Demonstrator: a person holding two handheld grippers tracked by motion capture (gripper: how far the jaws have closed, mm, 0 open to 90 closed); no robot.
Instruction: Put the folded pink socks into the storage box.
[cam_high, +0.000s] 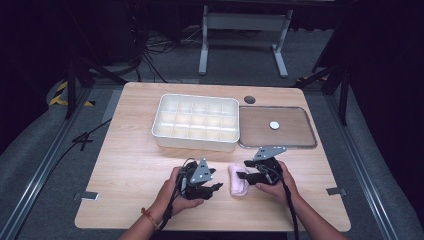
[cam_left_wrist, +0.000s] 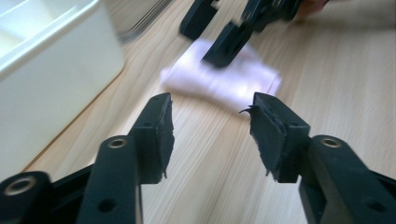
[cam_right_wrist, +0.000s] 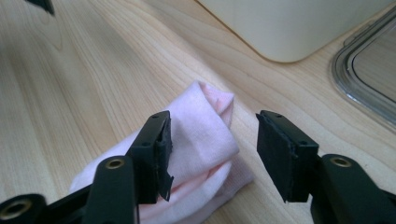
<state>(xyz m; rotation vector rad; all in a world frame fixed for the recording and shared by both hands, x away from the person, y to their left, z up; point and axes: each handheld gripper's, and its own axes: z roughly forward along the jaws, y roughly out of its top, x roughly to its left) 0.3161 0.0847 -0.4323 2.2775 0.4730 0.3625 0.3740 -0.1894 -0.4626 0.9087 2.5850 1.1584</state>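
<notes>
While the folded pink cloth lies lengthwise between both, the right hand-held gripper hovers over it, wide; the left hand-held gripper, wide, sits just beside.

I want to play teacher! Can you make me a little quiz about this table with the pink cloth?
1. True or false: the right hand-held gripper is open.
2. The pink cloth lies: A) in the white box, B) on the table between the grippers, C) on the clear lid.
3. Fill in: the left hand-held gripper holds ____.

Key: 1 true. 2 B. 3 nothing, its jaws stand open short of the cloth.
</notes>
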